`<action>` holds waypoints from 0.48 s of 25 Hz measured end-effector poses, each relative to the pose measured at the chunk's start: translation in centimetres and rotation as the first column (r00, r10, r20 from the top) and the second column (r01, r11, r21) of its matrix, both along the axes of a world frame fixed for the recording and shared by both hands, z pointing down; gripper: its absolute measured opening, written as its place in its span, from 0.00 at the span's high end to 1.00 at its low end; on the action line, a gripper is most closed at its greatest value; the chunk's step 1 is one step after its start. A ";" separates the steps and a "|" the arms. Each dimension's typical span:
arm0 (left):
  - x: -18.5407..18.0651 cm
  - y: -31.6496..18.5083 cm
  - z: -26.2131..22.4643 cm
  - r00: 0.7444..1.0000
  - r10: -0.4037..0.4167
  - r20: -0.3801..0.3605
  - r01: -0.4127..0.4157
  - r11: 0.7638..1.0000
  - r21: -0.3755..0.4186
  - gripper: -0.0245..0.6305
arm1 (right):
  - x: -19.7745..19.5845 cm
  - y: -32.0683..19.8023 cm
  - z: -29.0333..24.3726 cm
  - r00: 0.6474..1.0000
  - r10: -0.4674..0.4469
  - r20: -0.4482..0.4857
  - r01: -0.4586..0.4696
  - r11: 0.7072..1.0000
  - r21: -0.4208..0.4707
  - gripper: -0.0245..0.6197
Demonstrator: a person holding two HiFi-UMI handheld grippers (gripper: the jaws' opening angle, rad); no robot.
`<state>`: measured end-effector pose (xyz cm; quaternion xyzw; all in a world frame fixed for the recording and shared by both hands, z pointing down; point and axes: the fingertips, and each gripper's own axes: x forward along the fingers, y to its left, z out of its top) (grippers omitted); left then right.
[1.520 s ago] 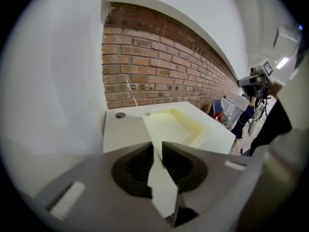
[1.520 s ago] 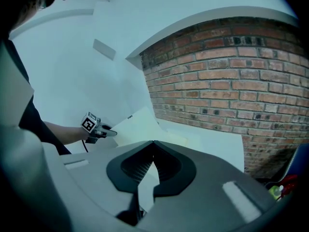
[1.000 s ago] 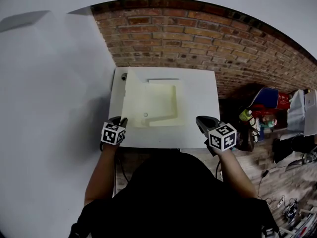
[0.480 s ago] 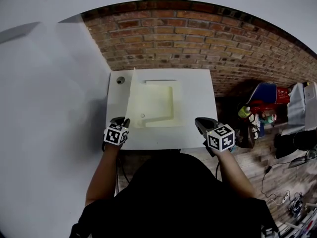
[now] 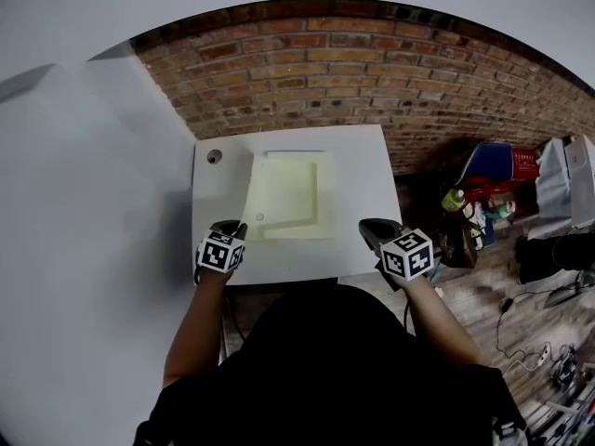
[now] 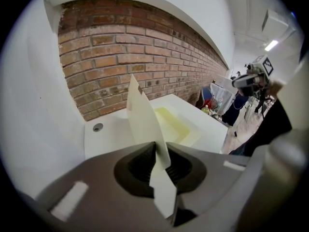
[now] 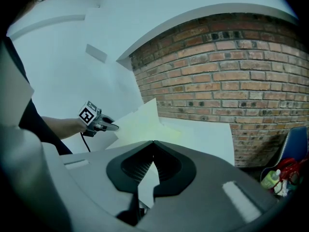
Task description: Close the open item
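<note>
A pale cream folder lies open on the white table. Its left cover stands nearly upright, so it shows edge-on in the head view and as a tall thin sheet in the left gripper view. My left gripper is shut on the near corner of that cover; its jaws have just been closing with the sheet between them. Off to the right of the folder, by the table's front edge, my right gripper is shut and empty. The raised cover also shows in the right gripper view.
A round grommet hole sits in the table's back left corner. A brick wall runs behind the table and a white wall along its left. Bags and a green bottle clutter the floor at the right.
The left cover lay flat on the table a second ago; it has swung up to near vertical. My left gripper moved with it. The right gripper barely shifted.
</note>
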<state>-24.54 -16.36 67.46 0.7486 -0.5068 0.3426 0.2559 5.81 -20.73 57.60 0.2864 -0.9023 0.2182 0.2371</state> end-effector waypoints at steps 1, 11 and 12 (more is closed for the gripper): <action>0.3 -0.1 0.0 1.000 0.004 -0.003 -0.004 1.000 -0.002 0.91 | 0.0 0.0 0.2 1.000 0.001 -0.003 -0.001 1.000 -0.003 0.96; 3.0 -1.0 0.2 0.997 0.015 -0.078 -0.016 1.000 -0.019 0.92 | 0.3 0.5 1.4 0.999 -0.030 -0.018 0.029 0.999 -0.029 0.96; 3.2 -1.1 0.2 0.996 0.015 -0.087 -0.017 1.000 -0.020 0.92 | 0.3 0.4 1.4 0.999 -0.031 -0.018 0.030 0.999 -0.030 0.96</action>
